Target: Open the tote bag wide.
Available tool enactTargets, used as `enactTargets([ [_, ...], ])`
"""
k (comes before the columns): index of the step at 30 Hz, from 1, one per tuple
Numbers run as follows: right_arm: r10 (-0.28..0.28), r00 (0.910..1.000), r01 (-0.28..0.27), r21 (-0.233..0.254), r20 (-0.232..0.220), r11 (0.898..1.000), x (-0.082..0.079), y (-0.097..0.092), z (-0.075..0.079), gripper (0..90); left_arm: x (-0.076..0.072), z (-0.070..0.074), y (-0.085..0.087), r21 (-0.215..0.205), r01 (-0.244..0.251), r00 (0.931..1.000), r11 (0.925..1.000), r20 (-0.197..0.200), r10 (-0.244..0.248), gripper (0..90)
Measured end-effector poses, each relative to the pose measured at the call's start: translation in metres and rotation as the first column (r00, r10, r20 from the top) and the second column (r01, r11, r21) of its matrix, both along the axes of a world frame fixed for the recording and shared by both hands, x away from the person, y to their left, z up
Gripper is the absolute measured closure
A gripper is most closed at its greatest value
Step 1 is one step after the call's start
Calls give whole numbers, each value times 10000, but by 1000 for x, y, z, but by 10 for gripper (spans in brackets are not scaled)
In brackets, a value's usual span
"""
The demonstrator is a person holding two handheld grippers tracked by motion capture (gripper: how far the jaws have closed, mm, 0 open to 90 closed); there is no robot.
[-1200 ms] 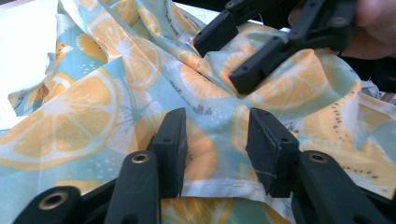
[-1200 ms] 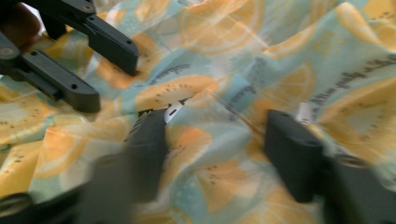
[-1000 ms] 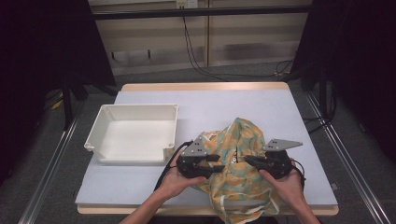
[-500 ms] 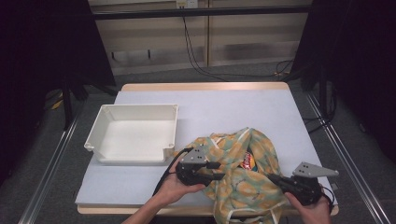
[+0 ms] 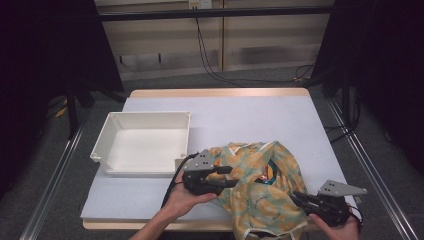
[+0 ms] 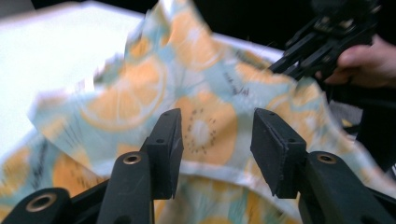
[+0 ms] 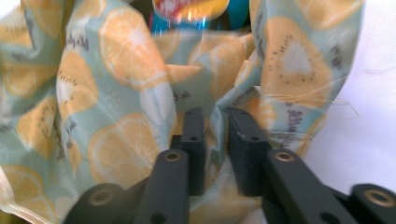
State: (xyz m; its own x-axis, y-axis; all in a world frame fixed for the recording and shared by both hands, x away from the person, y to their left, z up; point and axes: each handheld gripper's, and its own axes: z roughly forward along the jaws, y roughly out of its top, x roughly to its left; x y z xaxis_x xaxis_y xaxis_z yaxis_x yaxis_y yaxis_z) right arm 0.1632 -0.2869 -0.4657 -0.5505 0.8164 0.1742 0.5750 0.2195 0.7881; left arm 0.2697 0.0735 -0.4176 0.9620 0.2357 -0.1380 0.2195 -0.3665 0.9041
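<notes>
A citrus-print cloth (image 5: 260, 190), pale teal with orange slices, lies rumpled at the table's front, and a bright packet (image 5: 266, 172) shows through an opening in it. My left gripper (image 5: 231, 177) sits at the cloth's left edge. Its jaws have just been opening and stand apart in the left gripper view (image 6: 215, 135), the cloth (image 6: 196, 126) just beyond them. My right gripper (image 5: 296, 197) is at the front right corner of the cloth. Its jaws (image 7: 215, 126) have just been opening too, with a fold of cloth (image 7: 116, 140) loose in the narrow gap between them.
A white empty bin (image 5: 148, 114) stands on the table's left half, close behind my left gripper. The table's front edge (image 5: 130, 224) runs just under both hands. Black frames and cables stand beyond the far edge.
My right gripper has moved from the cloth's middle to the table's front right, pulling the cloth out that way. The packet now shows in the opening. The left gripper has barely moved.
</notes>
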Motion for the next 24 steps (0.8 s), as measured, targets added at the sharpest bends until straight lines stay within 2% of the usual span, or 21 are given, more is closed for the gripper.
enactTargets([
  [2,-92,9997,87,198,226,9998,0,-4,8,678,-7,11,-1,-337,276,9993,9991,261,-267,572],
  [4,-170,9989,157,298,434,9994,-1,-7,15,650,-12,17,-5,-625,595,9979,9963,287,-578,597],
  [8,-272,9957,225,541,883,9983,1,-12,28,624,-20,20,-24,-523,1142,9933,9921,266,-1129,604],
  [11,-181,9934,119,552,1133,9984,6,-11,35,622,-22,15,-48,-305,1552,9879,9874,119,-1550,554],
  [14,-87,9897,23,448,1429,9990,16,-7,41,595,-23,9,-69,357,1805,9835,9829,71,-1809,479],
  [15,-118,9897,57,431,1429,9991,20,-6,42,581,-22,6,-75,657,1653,9857,9840,226,-1671,460],
  [16,-87,9898,31,397,1425,9992,28,-5,42,573,-19,1,-81,821,1643,9859,9830,191,-1664,449],
  [18,-122,9904,69,389,1376,9992,43,-2,41,571,-16,-6,-88,1010,1576,9872,9823,90,-1593,425],
  [19,5,9912,-51,346,1320,9994,52,-1,39,559,-14,-9,-91,1073,1690,9855,9798,-28,-1697,411],
  [21,174,9928,-187,104,1184,9998,68,7,35,552,-16,-14,-97,1197,1710,9851,9780,-29,-1719,413],
  [22,274,9935,-280,41,1101,9996,73,10,33,544,-17,-17,-100,1564,1699,9848,9730,106,-1736,428],
  [23,353,9945,-342,-132,982,9993,81,15,30,543,-18,-20,-102,1699,1721,9843,9703,97,-1763,465],
  [24,403,9941,-380,-245,1004,9990,86,17,28,542,-19,-22,-104,1991,1825,9820,9628,118,-1885,499],
])
